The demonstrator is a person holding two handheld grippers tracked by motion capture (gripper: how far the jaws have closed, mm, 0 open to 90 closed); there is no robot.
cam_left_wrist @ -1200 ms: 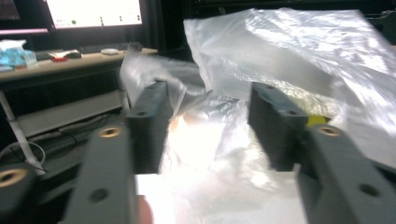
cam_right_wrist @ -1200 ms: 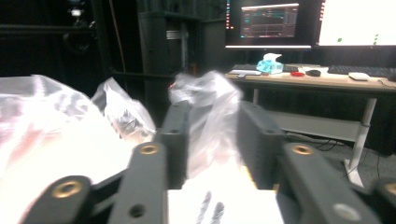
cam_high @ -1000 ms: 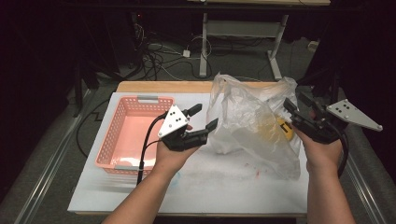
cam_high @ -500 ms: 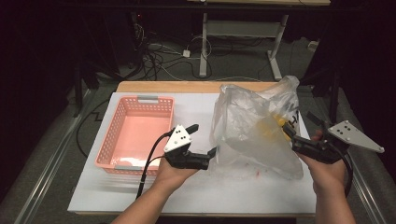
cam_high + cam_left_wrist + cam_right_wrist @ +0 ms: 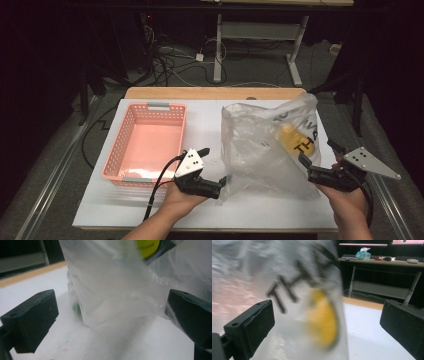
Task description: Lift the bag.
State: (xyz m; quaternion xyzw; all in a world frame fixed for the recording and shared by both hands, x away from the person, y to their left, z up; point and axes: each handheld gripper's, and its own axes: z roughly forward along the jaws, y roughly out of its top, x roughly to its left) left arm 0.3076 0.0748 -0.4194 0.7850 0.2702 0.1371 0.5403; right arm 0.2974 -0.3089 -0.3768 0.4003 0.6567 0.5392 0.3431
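**Visitor:** How far have you got with that bag?

**Me:** The plastic bag (image 5: 267, 145) is down on the table (image 5: 280, 212) and standing loosely by itself, just to the right of the pink basket (image 5: 145, 145). Both my tongs have just been opening. My left gripper (image 5: 216, 167) has its jaws spread wide at the bag's lower left corner; from its own camera the film (image 5: 112, 290) bulges between the jaws and brushes one of them, but nothing is pinched. My right gripper (image 5: 320, 159) stands equally wide at the bag's right side, with the printed lettering (image 5: 287, 293) and a yellow patch (image 5: 323, 320) in the gap, unheld.

**Visitor:** So what's left?

**Me:** I'd say setting it down is done. Whatever is inside hasn't come out, and the basket beside the bag is bare, so emptying or moving the contents seems to be the remaining work.

**Visitor:** What's inside?

**Me:** Something green (image 5: 77, 308) low at the bag's left edge, possibly a small item; the film blurs it too much to be sure.

**Visitor:** Anything in the way?

**Me:** The floppy plastic itself, which may sag or catch on a jaw. Behind the bag, only the table's wooden edge (image 5: 215, 93), then cables on the floor (image 5: 170, 62).
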